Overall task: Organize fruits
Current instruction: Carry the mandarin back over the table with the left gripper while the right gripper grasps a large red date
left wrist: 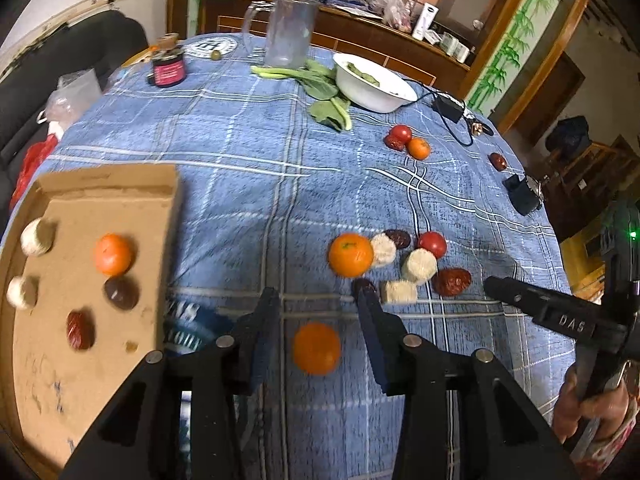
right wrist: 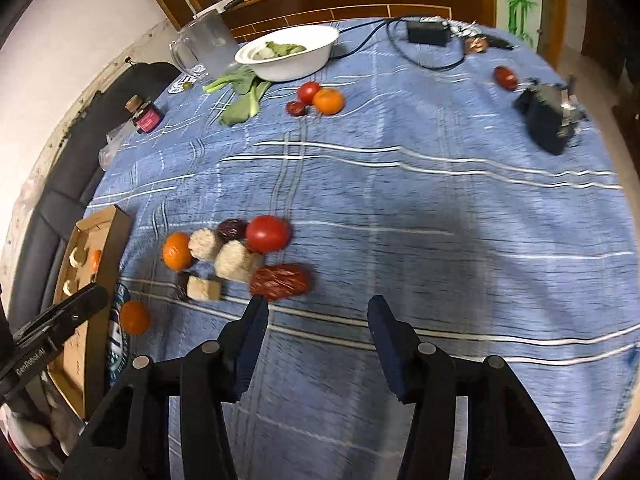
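Orange round mandarin (left wrist: 316, 348) lies on blue plaid cloth (left wrist: 248, 184), low centre, between your left gripper's (left wrist: 318, 300) wide-open fingers; your right gripper (right wrist: 318, 308) gapes empty near the wrinkled red date (right wrist: 280, 281).

Each hand-held gripper, left (left wrist: 318, 300) and right (right wrist: 318, 308), is matte black plastic with angular linkage arms, round silver pivot screws and two dark blue finger pads (left wrist: 370, 344). White lettering marks the bodies (one reads "DAS", the other "GenRobot.AI"). A bare-skinned hand (left wrist: 588, 412) shows above a floral pink sleeve (left wrist: 612, 444).
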